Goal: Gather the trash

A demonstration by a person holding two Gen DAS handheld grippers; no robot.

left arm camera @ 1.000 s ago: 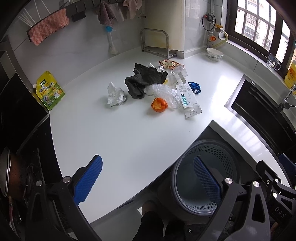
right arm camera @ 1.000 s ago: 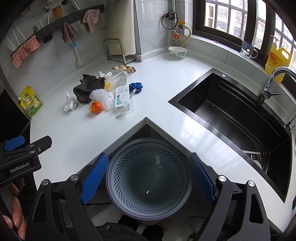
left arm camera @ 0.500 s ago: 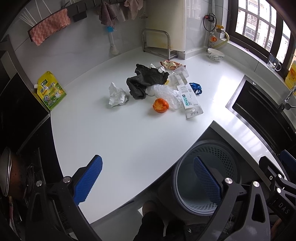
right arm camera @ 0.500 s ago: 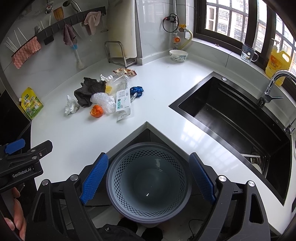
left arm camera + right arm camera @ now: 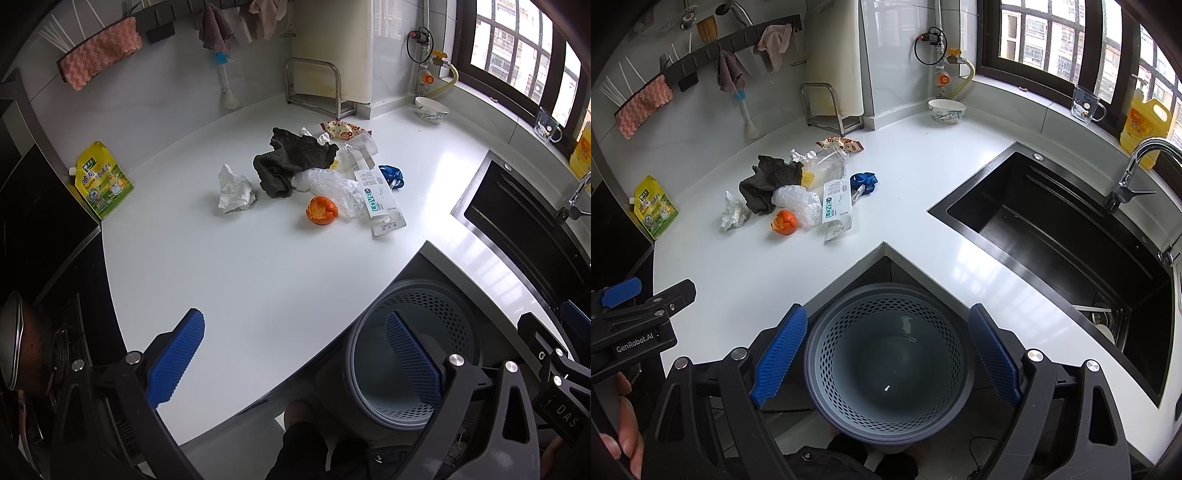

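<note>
A heap of trash lies mid-counter: a crumpled white tissue (image 5: 233, 189) (image 5: 733, 212), a dark rag (image 5: 291, 159) (image 5: 768, 182), an orange peel (image 5: 321, 210) (image 5: 784, 222), a clear plastic bag (image 5: 332, 186) (image 5: 798, 201), a white "LOVE" package (image 5: 380, 201) (image 5: 836, 208), a blue wrapper (image 5: 391, 175) (image 5: 863, 181) and a snack wrapper (image 5: 345, 129) (image 5: 840, 143). A grey perforated bin (image 5: 413, 350) (image 5: 890, 362) stands on the floor in the counter's inner corner. My left gripper (image 5: 295, 356) is open near the counter's front edge. My right gripper (image 5: 888, 354) hangs open above the bin, holding nothing.
A black sink (image 5: 1052, 236) with a faucet (image 5: 1134, 173) takes up the right side. A yellow pouch (image 5: 103, 181) leans at the left by the black stove (image 5: 33, 236). A bowl (image 5: 946, 110), a metal rack (image 5: 314, 85), a glass mug (image 5: 1087, 103) and a yellow oil bottle (image 5: 1145, 122) line the back.
Both grippers have drifted slightly back and down, so the trash heap appears a little farther up in each view. Nothing was taken or let go.
</note>
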